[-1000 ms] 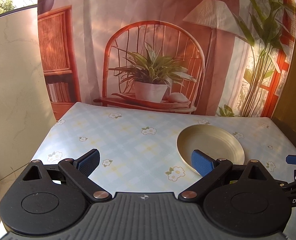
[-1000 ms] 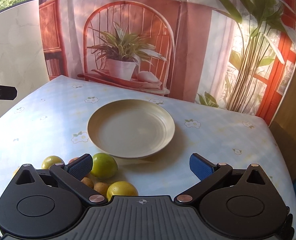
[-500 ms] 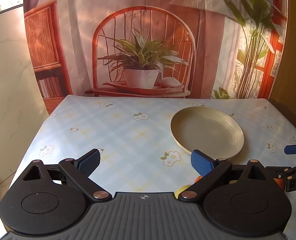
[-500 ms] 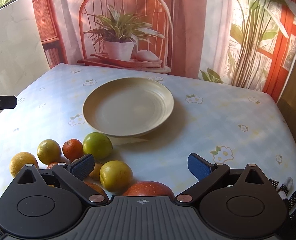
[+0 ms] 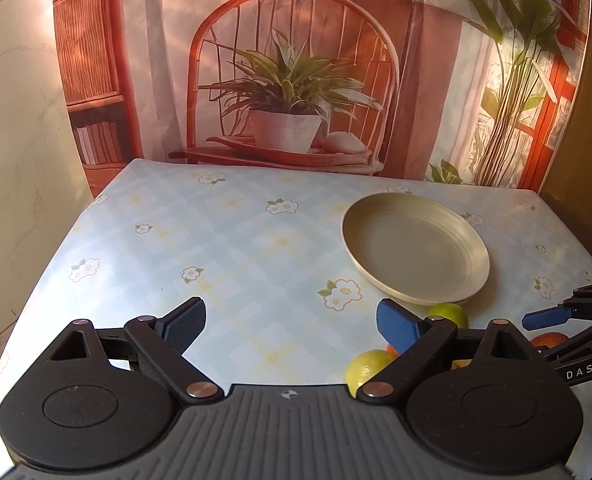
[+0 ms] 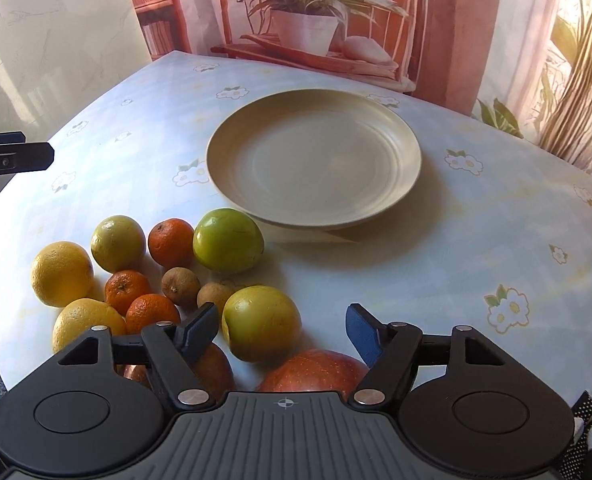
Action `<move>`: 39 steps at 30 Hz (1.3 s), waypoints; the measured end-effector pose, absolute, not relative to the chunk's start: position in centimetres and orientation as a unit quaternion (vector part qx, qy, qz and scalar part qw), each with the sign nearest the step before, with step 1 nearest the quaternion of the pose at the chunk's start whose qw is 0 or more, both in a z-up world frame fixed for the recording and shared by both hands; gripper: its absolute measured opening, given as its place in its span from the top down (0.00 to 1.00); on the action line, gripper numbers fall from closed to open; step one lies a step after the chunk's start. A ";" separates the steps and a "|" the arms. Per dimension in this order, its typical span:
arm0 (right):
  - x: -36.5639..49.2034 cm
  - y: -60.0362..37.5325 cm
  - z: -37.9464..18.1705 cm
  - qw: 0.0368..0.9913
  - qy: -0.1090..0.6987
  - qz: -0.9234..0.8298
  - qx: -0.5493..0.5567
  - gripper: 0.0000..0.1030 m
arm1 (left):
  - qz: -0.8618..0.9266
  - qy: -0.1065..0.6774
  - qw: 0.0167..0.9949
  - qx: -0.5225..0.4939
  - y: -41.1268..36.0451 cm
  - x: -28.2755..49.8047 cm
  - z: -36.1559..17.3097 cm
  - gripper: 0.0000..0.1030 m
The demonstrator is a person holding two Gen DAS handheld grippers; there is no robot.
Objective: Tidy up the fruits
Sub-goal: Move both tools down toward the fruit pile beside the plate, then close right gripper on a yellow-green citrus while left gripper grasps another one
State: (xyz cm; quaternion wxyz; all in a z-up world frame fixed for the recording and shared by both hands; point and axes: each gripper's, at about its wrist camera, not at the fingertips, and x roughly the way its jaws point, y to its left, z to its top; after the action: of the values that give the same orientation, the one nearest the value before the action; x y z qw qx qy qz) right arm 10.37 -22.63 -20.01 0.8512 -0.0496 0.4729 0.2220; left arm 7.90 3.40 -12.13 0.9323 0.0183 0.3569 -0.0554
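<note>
1 legible marking: "DAS" lettering (image 5: 579, 371)

A printed backdrop (image 5: 296, 80) showing a chair, potted plant and lamp is hanging across the upper frame; a marbled wall (image 5: 15, 140) is catching warm sunlight at left.

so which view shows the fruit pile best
The right wrist view: the fruit pile lies in full sight beside the plate. The left wrist view catches only a few fruits, mostly hidden behind its gripper.
</note>
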 end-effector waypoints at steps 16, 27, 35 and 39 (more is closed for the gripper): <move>10.9 -22.1 -20.6 0.837 0.494 0.235 -0.027 0.60 | -0.064 0.372 0.926 0.023 3.2 7.9 -13.0 0.11; 8.8 -22.6 -20.7 0.880 0.445 0.167 0.011 0.60 | -0.098 0.424 0.900 -0.001 3.0 9.1 -14.7 0.17; 8.0 -22.7 -20.6 0.895 0.425 0.138 0.015 0.60 | -0.131 0.444 0.886 0.005 1.8 9.8 -16.1 0.20; 8.0 -22.9 -20.5 0.896 0.422 0.135 0.017 0.60 | -0.150 0.452 0.879 0.015 1.0 10.2 -16.8 0.23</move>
State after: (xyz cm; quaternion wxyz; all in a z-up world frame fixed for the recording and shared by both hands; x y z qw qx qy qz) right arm 7.97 -22.85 -20.48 0.8961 0.0172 0.4225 0.1349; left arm 10.18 0.99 -16.79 0.8792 0.0151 0.4520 -0.1500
